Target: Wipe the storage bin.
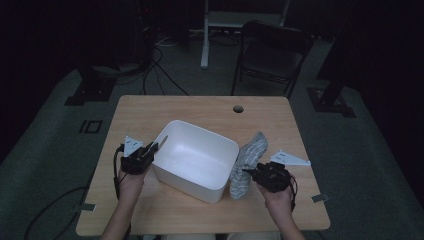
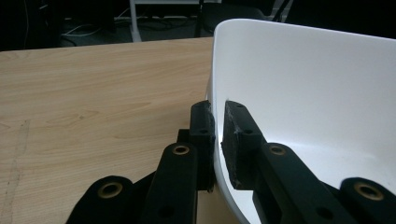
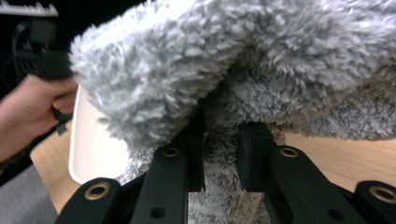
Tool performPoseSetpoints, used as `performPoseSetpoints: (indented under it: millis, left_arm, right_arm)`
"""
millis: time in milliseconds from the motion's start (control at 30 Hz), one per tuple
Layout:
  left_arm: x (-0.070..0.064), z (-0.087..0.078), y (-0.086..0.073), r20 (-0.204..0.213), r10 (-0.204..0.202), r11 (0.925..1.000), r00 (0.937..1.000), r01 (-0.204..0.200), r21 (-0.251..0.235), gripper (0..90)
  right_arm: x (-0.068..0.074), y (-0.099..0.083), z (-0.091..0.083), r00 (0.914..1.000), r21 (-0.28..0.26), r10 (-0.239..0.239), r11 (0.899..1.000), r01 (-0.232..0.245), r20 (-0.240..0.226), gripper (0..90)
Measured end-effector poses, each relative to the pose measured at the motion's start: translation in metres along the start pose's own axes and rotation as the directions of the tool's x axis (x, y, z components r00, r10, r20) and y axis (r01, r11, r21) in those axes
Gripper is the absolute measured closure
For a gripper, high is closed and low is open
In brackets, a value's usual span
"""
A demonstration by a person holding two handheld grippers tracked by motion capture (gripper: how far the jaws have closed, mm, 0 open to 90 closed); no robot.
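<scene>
Nearest the high camera, two bare forearms rise from the bottom edge, one on each side of the white tub point(image 1: 197, 161), which serves as the landmark here. The left hand point(image 1: 131, 181) sits just left of the tub's near-left corner, wrist straight, carrying the left gripper point(image 1: 150, 150) angled up and rightward toward the tub's left wall. In the left gripper view its jaws are clamped on that wall point(image 2: 215, 98), one black pad outside and one inside the rim, with the thin white plastic pinched between them.

The right hand point(image 1: 276, 195) sits just right of the tub's near-right corner, its right gripper point(image 1: 248, 172) pointing leftward into the grey fluffy cloth point(image 1: 248, 163). In the right gripper view the jaws stand narrowly apart with a fold of the cloth point(image 3: 224, 93) pressed between them, so they are gripping the pile; the fabric bunches over and above the jaw tips.

The cloth lies against the tub's right wall, draped from the rim's height down to the wooden table point(image 1: 200, 107), stretching away behind the right gripper.

Beyond the tub, the table has a round cable hole point(image 1: 238, 108) near its far edge. Farther still stand a dark folding chair point(image 1: 272, 55) and floor cables point(image 1: 155, 70).

No brand, label or writing can be read anywhere.
</scene>
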State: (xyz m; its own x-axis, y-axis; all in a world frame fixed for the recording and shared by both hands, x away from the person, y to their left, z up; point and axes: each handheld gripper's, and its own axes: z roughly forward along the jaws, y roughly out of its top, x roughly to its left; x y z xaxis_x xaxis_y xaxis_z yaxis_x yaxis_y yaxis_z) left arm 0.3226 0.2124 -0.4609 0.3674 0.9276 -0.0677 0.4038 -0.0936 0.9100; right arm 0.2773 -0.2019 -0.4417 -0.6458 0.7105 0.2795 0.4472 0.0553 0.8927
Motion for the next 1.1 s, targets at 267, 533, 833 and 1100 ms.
performPoseSetpoints:
  millis: [267, 533, 833, 1100]
  left_arm:
    - [0.002, 0.000, 0.000, 0.024, 0.004, 1.0000, 0.9997, -0.004, -0.003, 81.4]
    - [0.002, 0.000, 0.000, 0.028, 0.003, 1.0000, 0.9996, -0.003, -0.006, 81.6]
    - [0.002, 0.000, -0.001, 0.028, -0.002, 1.0000, 0.9996, 0.003, -0.007, 81.4]
    - [0.003, 0.000, -0.001, 0.033, -0.014, 0.9998, 0.9993, 0.015, -0.011, 81.2]
  right_arm:
    - [0.001, -0.010, 0.019, 0.9998, 0.034, -0.013, 0.999, 0.013, 0.017, 75.8]
    - [0.001, -0.019, 0.022, 0.9995, 0.034, -0.005, 0.999, 0.004, 0.030, 76.1]
    - [-0.003, -0.039, 0.036, 0.9988, 0.109, 0.015, 0.994, -0.020, 0.046, 76.0]
    - [-0.005, -0.046, 0.042, 0.9985, 0.126, 0.007, 0.992, -0.014, 0.055, 75.9]
